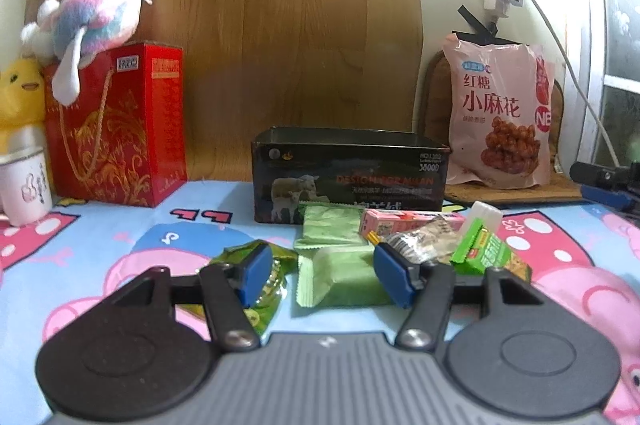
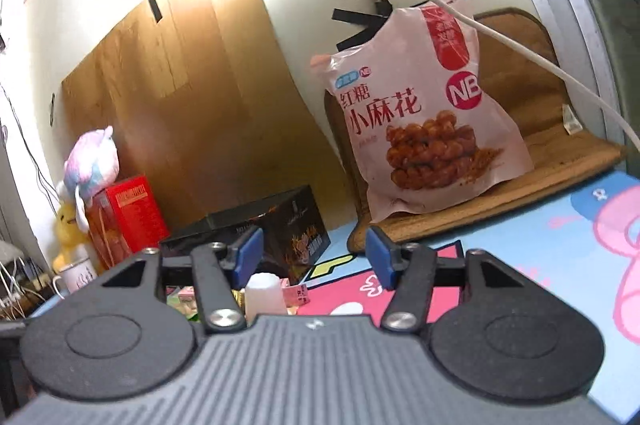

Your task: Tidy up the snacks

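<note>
- Two claws in view, one per wrist camera.
- Left claw [image 1: 318, 273]: jaws spread, low over the snack pile on the cartoon-print desk cloth [image 1: 120, 237]. A pale green wrapped snack [image 1: 344, 277] lies between the blue pads; the pads do not press on it.
- Crinkled green-yellow packet [image 1: 272, 289] under the left pad; second pale green pack [image 1: 330, 229] just behind the first.
- Pink packet [image 1: 400, 221], clear-wrapped dark snack [image 1: 420, 245] and bright green carton [image 1: 484, 253] bunched on the right side of the pile.
- Black open-topped box [image 1: 352, 177] stands just behind the pile.
- Right claw [image 2: 314, 257]: jaws spread, nothing between them, pointed toward a big pink snack bag [image 2: 424, 129] leaning on a brown cushion [image 2: 528, 73].
- Red gift bag [image 1: 116, 129] at far left, pastel plush toy [image 1: 96, 9] on top; white mug [image 1: 24, 185] beside it.
</note>
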Action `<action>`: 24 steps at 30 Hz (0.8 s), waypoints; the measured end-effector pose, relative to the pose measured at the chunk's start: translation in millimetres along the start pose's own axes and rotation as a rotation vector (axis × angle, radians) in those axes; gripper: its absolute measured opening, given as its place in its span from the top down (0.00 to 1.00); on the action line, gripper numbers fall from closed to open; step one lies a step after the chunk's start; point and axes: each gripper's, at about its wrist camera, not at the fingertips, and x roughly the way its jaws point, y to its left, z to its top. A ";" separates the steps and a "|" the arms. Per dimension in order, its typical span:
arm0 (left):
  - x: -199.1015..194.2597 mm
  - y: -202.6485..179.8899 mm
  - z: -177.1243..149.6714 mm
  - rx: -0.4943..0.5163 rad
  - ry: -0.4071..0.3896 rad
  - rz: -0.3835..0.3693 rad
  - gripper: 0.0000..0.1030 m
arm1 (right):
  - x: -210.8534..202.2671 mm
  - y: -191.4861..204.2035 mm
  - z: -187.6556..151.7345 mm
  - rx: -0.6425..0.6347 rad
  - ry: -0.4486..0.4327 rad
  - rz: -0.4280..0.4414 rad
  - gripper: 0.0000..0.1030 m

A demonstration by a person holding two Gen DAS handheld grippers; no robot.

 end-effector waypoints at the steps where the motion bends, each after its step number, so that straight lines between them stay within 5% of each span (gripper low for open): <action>1: -0.5 -1.1 -0.1 0.007 -0.004 0.010 0.44 | -0.4 0.5 -0.1 -0.004 -0.001 0.005 0.42; 5: -0.5 -4.3 -0.2 0.018 -0.006 0.048 0.44 | -3.5 7.1 -1.8 -0.045 -0.015 0.035 0.39; 15: 6.4 -1.5 0.6 -0.002 0.030 0.121 0.44 | -13.1 21.6 -3.7 -0.134 -0.036 0.117 0.14; 24: 9.1 3.4 0.0 -0.031 0.047 0.150 0.43 | -9.1 17.4 -2.4 -0.119 -0.018 0.125 0.07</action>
